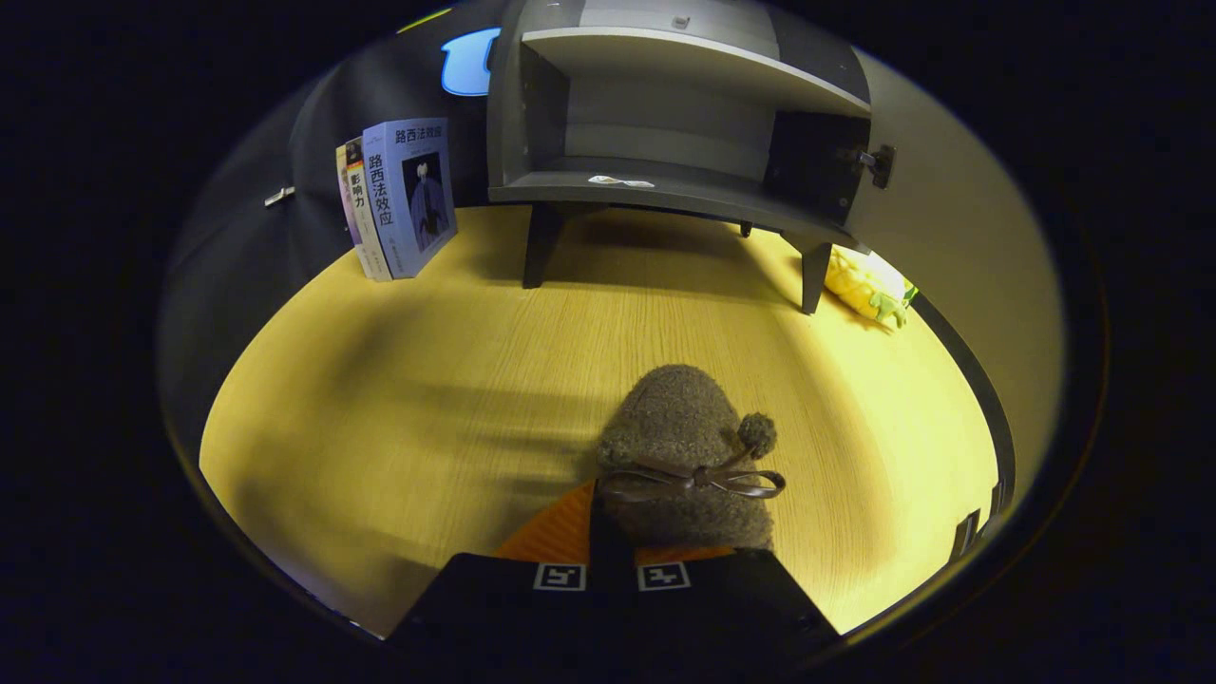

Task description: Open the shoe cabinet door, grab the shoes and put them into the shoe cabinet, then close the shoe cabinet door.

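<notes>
Gripping the fuzzy brown shoe [686, 454] by its heel, the claw [611, 560] is clenched on it above the worktop [399, 399]; the open shoe cabinet [665, 123] stands well beyond. Soft fabric could slip, or the toe catch the shelf edge

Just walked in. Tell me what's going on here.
A person is working a handheld claw, which is shut on a fuzzy brown shoe with a bow and pompom, held over the wooden table. Ahead stands the grey shoe cabinet with its door already swung open to the right and its lower shelf holding no shoes. So the shoe is picked up but not yet put inside. Some books stand to the cabinet's left, and a yellow toy lies by its right leg.
</notes>
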A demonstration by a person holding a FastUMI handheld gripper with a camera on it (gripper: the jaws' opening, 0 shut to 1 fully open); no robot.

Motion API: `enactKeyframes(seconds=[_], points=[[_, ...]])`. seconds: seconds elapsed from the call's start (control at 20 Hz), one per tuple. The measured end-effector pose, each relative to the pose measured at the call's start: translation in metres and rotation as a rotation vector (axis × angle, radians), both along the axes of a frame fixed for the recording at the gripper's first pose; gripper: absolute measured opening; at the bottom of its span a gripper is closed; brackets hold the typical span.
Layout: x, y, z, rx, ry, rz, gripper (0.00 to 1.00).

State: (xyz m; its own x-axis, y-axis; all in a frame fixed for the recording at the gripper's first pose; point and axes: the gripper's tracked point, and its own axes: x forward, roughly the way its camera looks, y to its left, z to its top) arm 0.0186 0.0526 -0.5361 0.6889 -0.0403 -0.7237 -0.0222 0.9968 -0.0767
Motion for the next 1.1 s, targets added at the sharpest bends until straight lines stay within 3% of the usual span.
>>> enactKeyframes(seconds=[0.25, 0.85, 1.1], points=[[-0.003, -0.003, 0.052, 0.001, -0.067, 0.033, 0.05], [-0.005, -0.038, 0.245, 0.003, -0.269, 0.175, 0.05], [0.018, -0.039, 0.299, 0.004, -0.310, 0.161, 0.05]])
